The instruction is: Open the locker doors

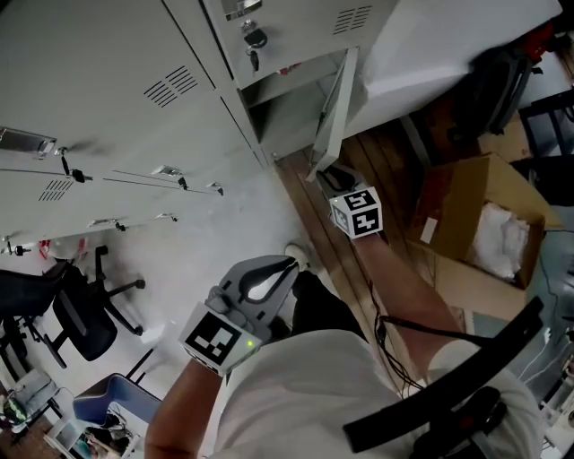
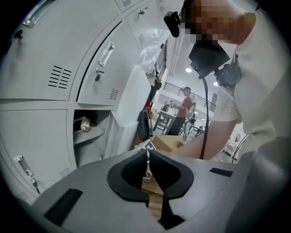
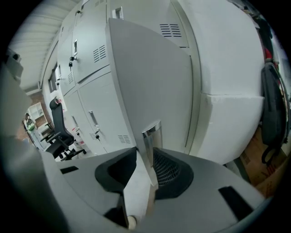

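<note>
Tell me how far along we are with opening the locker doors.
Done: one lower door stands swung out, and its compartment is exposed. In hand: the right claw grips that door's edge by the chrome handle; the left claw is shut and empty. Left: the door above and the doors alongside are shut.

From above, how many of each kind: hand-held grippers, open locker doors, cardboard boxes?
Hand-held grippers: 2
Open locker door: 1
Cardboard box: 1
Total: 4
</note>
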Action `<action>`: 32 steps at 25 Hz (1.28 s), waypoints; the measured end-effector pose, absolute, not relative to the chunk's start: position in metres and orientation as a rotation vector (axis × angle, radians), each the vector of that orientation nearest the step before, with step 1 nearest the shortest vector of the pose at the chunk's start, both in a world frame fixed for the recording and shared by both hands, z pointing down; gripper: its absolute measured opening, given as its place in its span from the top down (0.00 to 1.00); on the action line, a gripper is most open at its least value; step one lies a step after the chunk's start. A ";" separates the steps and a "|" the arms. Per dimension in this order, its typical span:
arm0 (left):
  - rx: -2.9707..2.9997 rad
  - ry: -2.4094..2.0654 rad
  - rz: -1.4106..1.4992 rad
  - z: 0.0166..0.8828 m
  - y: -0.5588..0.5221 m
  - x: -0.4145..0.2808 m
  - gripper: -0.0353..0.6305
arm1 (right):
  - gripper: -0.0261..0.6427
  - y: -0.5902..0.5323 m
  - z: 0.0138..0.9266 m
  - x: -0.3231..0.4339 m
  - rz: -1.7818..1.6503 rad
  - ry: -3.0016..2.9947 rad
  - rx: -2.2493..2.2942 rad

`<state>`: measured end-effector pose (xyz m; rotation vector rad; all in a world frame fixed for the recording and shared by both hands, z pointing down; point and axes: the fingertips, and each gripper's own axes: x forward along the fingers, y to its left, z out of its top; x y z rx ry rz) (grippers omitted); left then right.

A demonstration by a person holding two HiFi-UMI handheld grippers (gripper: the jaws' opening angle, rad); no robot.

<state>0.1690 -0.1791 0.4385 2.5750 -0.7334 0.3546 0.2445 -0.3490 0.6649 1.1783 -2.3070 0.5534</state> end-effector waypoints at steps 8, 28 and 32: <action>2.612 -0.621 0.378 0.440 -0.175 0.196 0.93 | 0.81 -0.338 0.665 0.295 0.597 -2.284 1.206; 2.636 -0.586 0.397 0.434 -0.170 0.238 0.93 | 0.88 -0.347 0.665 0.401 0.503 -2.206 1.205; 2.638 -0.596 0.393 0.431 -0.171 0.240 0.93 | 0.88 -0.354 0.665 0.418 0.504 -2.181 1.230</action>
